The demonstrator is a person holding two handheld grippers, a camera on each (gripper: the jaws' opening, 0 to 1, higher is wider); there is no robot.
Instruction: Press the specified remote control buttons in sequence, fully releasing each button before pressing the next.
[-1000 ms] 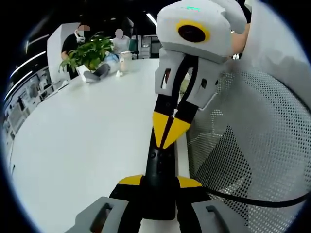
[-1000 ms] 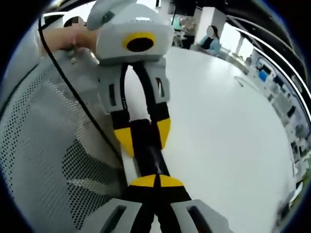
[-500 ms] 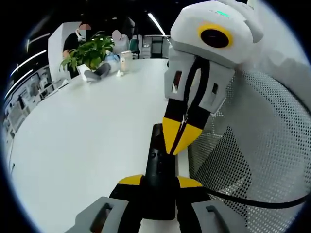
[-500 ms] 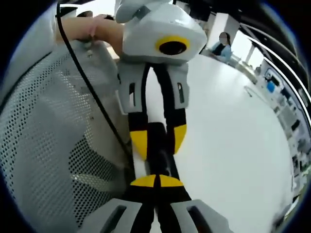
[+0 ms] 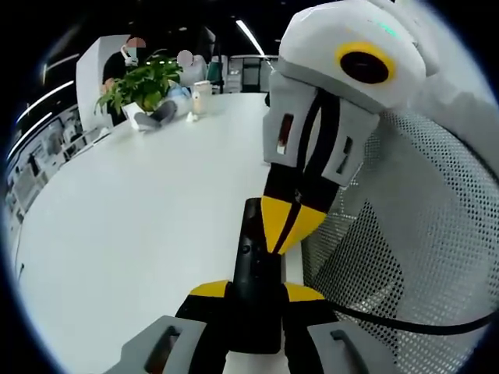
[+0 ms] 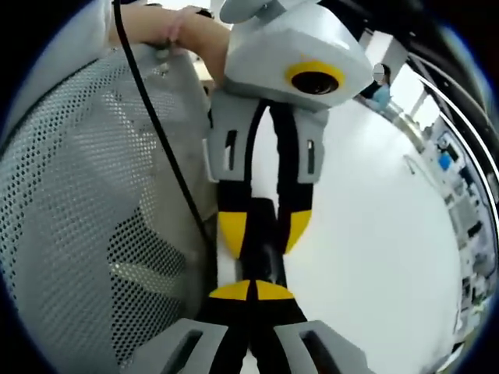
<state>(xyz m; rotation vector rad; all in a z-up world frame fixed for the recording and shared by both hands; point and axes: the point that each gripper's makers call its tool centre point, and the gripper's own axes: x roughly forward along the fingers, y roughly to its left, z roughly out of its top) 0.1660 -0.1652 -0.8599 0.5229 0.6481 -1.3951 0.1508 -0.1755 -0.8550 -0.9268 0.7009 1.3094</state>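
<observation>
Here one black remote control [image 5: 251,269] is held out over the near edge of the white counter [image 5: 140,226], its near end pinched between the fingers of the left gripper [image 5: 255,291]. The right gripper [image 5: 290,226] comes in from the right with its yellow-tipped fingers pressed together into a point, resting on or just above the remote's button face; whether a button is down I cannot tell. In the right gripper view the right gripper [image 6: 251,291] points the same way, towards the left gripper [image 6: 263,232] clamped round the remote control [image 6: 267,253]. The remote looks light, stiff and smooth-sided, so it probably wants a firm side grip near one end, buttons left bare. Far off stand one potted plant [image 5: 142,83] and one cup [image 5: 202,98]; a mesh chair back [image 5: 413,234] sits right.
</observation>
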